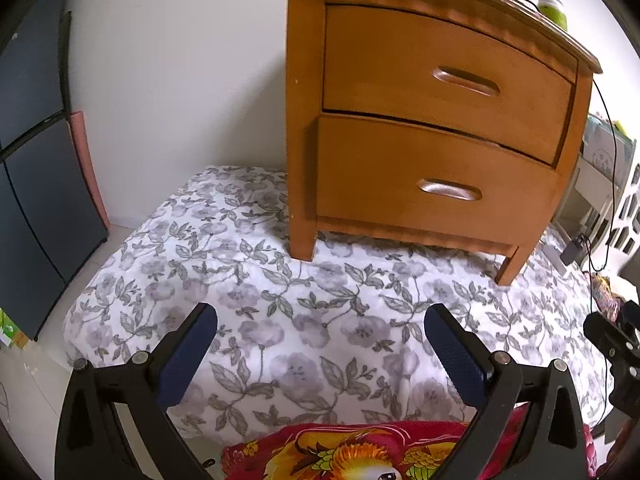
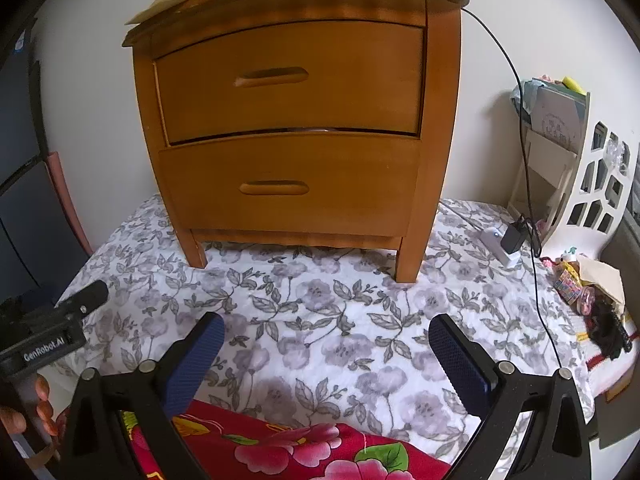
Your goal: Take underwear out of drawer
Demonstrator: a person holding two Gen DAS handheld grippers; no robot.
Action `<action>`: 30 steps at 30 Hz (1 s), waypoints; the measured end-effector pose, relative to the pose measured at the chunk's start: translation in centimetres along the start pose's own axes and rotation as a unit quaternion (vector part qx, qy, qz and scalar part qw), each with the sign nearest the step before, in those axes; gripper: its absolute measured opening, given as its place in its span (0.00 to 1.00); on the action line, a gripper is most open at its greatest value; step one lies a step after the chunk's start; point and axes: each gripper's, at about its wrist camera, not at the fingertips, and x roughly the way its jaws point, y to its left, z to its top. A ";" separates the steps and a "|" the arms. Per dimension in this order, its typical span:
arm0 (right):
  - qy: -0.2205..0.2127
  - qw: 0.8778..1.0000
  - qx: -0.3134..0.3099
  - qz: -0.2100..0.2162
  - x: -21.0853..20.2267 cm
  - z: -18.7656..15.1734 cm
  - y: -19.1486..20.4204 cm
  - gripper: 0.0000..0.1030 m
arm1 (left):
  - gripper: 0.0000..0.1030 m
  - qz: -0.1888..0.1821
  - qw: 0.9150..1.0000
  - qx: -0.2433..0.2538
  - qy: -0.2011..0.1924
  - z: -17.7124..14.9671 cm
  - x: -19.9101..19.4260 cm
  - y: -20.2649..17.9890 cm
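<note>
A wooden nightstand [image 1: 400, 120] [image 2: 288, 128] with two drawers stands on a floral quilt. The upper drawer [image 2: 288, 76] and the lower drawer [image 2: 288, 188] both look pushed in, with a thin gap between them. No underwear shows. My left gripper [image 1: 320, 320] hovers open over the quilt, well short of the nightstand, nothing between its blue pads. My right gripper [image 2: 326, 330] is likewise open and empty in front of the nightstand. In the right wrist view the left gripper's body [image 2: 52, 324] shows at the left, held by a hand [image 2: 40, 404].
The floral quilt [image 1: 300, 320] [image 2: 320, 320] covers the floor in front. A red flowered cloth [image 1: 360, 452] [image 2: 300, 452] lies nearest me. A dark cabinet [image 1: 32, 160] stands left. A cable [image 2: 524, 160], charger [image 2: 512, 236] and white shelf [image 2: 592, 184] are at the right. A green bottle [image 1: 554, 6] tops the nightstand.
</note>
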 end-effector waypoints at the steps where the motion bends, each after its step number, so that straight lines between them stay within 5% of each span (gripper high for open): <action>1: 0.001 1.000 -0.001 -0.001 0.0 -0.1 0.0 1.00 | 1.00 0.002 1.000 -0.001 -0.004 -0.1 -0.1 0.1; 30: 0.022 1.000 -0.009 0.006 0.7 -0.6 0.5 1.00 | 1.00 0.009 1.000 0.008 -0.017 -0.6 -0.4 0.2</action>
